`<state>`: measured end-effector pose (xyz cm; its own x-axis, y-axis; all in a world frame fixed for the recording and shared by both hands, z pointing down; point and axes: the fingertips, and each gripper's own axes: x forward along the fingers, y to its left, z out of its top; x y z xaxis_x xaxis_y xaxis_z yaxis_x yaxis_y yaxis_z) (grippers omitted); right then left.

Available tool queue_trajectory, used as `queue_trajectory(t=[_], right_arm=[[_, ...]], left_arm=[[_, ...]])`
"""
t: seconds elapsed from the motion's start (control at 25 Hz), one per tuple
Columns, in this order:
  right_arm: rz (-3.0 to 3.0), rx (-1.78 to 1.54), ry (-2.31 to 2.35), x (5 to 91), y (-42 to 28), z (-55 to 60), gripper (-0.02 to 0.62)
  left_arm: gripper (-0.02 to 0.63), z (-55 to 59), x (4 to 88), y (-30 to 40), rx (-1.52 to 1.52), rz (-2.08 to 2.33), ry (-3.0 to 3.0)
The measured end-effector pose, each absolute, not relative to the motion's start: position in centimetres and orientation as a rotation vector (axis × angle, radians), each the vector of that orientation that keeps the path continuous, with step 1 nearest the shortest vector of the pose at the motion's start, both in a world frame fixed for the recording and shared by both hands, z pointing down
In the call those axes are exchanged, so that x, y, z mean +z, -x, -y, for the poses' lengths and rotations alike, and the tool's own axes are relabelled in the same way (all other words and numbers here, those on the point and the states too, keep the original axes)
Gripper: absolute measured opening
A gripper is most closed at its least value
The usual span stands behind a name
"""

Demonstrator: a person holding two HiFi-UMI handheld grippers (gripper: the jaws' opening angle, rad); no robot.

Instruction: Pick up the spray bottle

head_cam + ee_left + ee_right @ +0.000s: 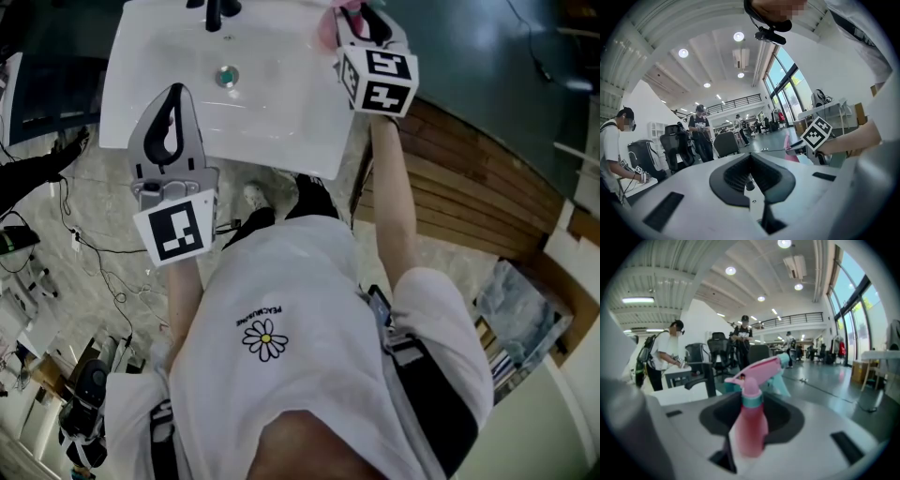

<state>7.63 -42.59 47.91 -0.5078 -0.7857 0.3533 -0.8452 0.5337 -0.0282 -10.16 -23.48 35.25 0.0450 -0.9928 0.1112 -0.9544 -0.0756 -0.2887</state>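
Observation:
A pink spray bottle (750, 425) with a teal collar and trigger stands upright between the jaws of my right gripper (752, 404), whose dark pads close against its sides. In the head view that right gripper (361, 21) is at the far right corner of the white sink (272, 117), and only a pink patch of the spray bottle (327, 28) shows beside it. My left gripper (175, 92) hovers over the sink's near left part, its fingers together and nothing in them. In the left gripper view the left gripper (750, 159) holds nothing.
The sink has a dark faucet (217, 11) at its far edge and a round drain (227, 76). A wooden slatted structure (469, 187) lies to the right. Cables and gear (56, 262) cover the floor at left. Several people stand in the hall behind.

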Motion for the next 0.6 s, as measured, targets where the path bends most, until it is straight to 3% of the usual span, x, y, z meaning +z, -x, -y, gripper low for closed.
queue_trajectory(t=[0.6], right_arm=[[2.474, 0.277, -1.371, 47.9, -7.4, 42.8, 0.158]], left_arm=[[0.020, 23.4, 35.4, 11.4, -0.411, -2.080, 2.154]])
